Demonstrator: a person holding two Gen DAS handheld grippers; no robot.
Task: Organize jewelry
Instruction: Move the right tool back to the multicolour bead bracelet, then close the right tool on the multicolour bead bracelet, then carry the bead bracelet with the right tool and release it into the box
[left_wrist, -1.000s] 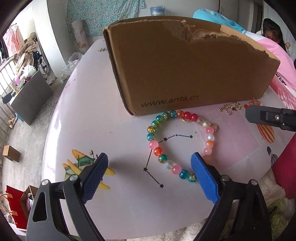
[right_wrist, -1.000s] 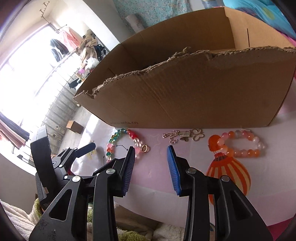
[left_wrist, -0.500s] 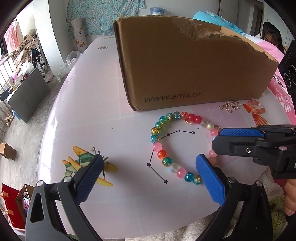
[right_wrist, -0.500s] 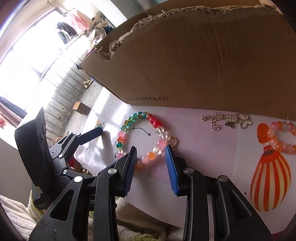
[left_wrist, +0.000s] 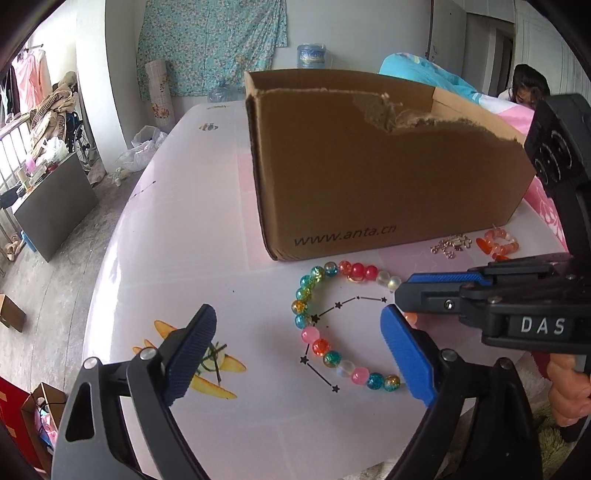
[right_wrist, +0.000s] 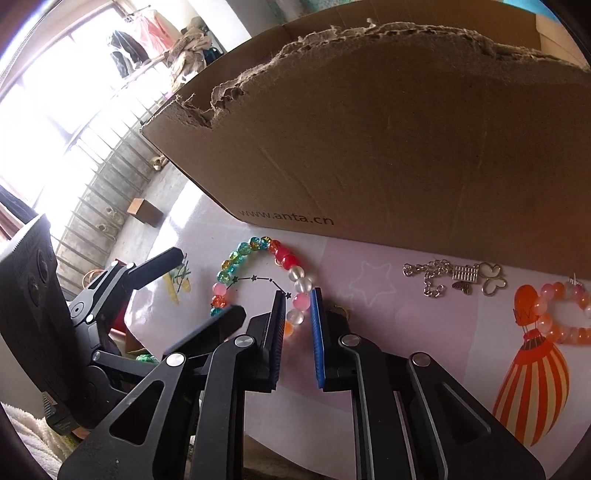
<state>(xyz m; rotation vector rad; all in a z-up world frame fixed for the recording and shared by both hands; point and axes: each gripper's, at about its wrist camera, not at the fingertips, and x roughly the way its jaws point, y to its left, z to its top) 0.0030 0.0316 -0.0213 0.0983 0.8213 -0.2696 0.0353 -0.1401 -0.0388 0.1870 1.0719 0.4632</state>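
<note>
Now the multicoloured bead bracelet (left_wrist: 334, 321) lies flat on the table (left_wrist: 184, 229), just in front of the cardboard box (left_wrist: 369, 177). The left gripper (left_wrist: 299, 350) has its jaws spread wide; the bracelet's near arc sits between them, closer to the right-hand jaw. The right gripper (right_wrist: 298, 314) has its jaws narrowed but not pressed together, with the bracelet's (right_wrist: 258, 280) near-right beads, pink, clear and orange, in the gap between the blue pads (right_wrist: 317, 332); whether the pads touch the beads cannot be told. Beyond the right gripper's jaws, off to their right, lie a silver chain (right_wrist: 454, 277) and an orange bead bracelet (right_wrist: 561, 314).
</note>
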